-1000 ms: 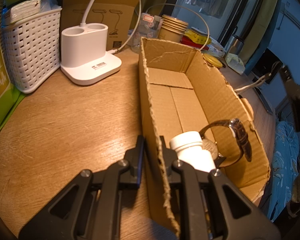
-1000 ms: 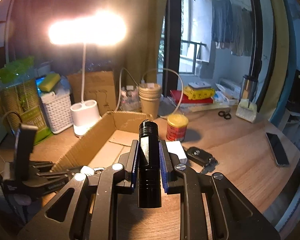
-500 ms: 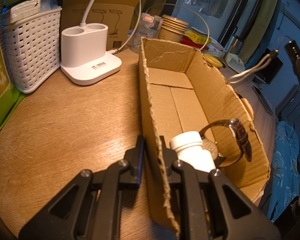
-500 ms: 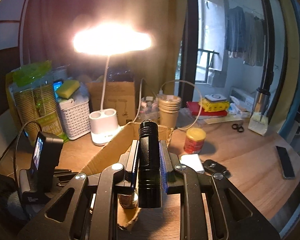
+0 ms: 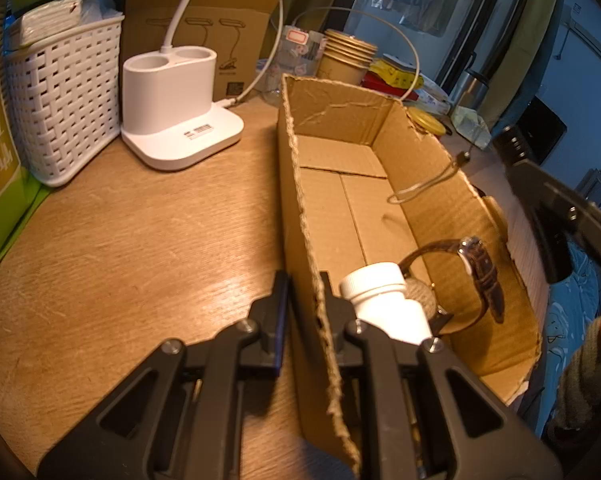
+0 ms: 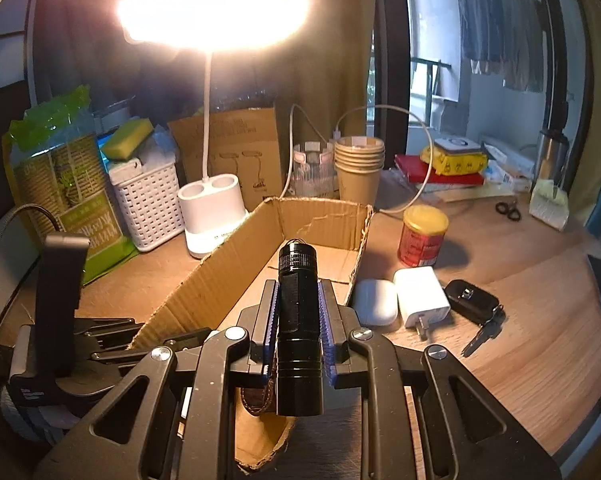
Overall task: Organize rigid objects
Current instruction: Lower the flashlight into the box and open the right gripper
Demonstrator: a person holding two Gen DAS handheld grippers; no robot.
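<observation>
Jaws around flashlight, pointing forward.

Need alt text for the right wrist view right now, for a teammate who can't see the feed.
The right gripper has its jaws shut on a black flashlight, held over the open cardboard box on a wooden desk. Right of the box lie a white earbud case, a white charger and a car key; a lit desk lamp glares behind.
</observation>
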